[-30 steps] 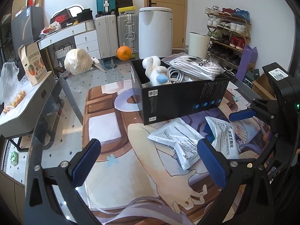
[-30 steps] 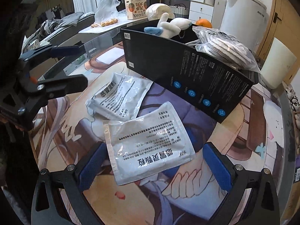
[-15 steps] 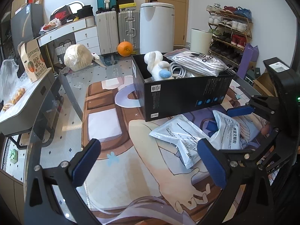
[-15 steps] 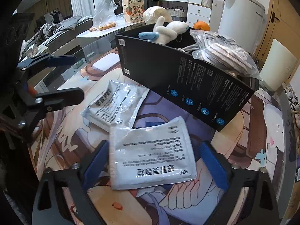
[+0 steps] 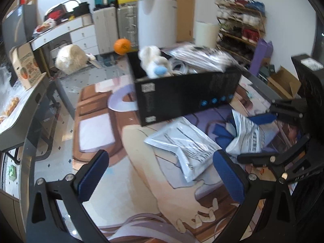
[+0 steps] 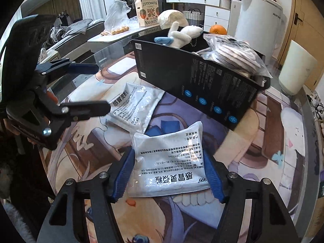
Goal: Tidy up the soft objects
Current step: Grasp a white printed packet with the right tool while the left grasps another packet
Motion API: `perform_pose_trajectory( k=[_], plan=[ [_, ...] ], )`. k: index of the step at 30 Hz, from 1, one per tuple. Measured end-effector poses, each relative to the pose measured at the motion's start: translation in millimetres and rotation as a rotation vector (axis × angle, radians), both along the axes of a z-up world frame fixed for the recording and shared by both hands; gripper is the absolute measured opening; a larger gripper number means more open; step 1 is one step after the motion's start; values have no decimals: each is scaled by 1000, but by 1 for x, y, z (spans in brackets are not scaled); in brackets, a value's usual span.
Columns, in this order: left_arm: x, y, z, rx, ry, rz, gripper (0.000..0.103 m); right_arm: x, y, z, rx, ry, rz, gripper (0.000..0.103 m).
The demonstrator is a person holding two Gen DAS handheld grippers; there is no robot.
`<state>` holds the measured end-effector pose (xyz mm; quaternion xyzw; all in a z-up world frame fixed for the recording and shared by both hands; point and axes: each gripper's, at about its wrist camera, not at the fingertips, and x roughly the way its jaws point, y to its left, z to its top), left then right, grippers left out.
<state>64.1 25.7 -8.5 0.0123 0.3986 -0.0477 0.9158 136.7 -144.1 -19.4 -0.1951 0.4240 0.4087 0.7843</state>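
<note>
My right gripper [image 6: 169,174] is shut on a white medicine pouch [image 6: 170,162], its sides pinched between the blue pads and its far end lifted off the mat; the pouch also shows in the left wrist view [image 5: 247,135]. A second white pouch [image 6: 135,105] lies flat on the mat in front of the black box [image 6: 194,85]; it also shows in the left wrist view [image 5: 186,145]. The box [image 5: 182,99] holds a white plush toy [image 6: 184,34] and a bagged striped garment [image 6: 232,54]. My left gripper [image 5: 160,178] is open and empty above the mat, near the second pouch.
A printed mat [image 5: 141,182] covers the glass table. An orange [image 5: 122,46] and a cream round bundle [image 5: 67,58] lie beyond the box. A carton [image 6: 146,10] and a plastic bag [image 6: 117,18] sit on a side counter. A white bin [image 6: 259,16] stands behind.
My right gripper's fingers have closed in on the near pouch and gripped it, raising its far end. My left gripper has stayed open, shifting slightly.
</note>
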Motion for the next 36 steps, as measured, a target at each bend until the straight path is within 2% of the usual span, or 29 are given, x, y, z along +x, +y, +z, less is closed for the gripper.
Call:
perform_pose_trajectory(
  k=[6,11,19,28,31,33,36],
  plan=[
    [6,-24,-13,56,64,-96,103,7,-13,0,-2,3,-34,67],
    [19,-28,-17,94,92,-84,103,9,-25,1,3,6,-54,68],
    [42,-30,-17,79,127,-135,103,11,-28,0,7,15,-55,68],
    [50,-40,-18,49,143,-177,103,11,-28,1,5,18,-51,68],
    [49,-42,-18,31,145,-192,96,11,-28,1,5,17,-52,68],
    [45,-43,-16,29,136,-210,82,11,-28,1,5,17,-53,68],
    [39,-46,-13,26,117,-235,66,11,-29,1,6,17,-53,68]
  ],
)
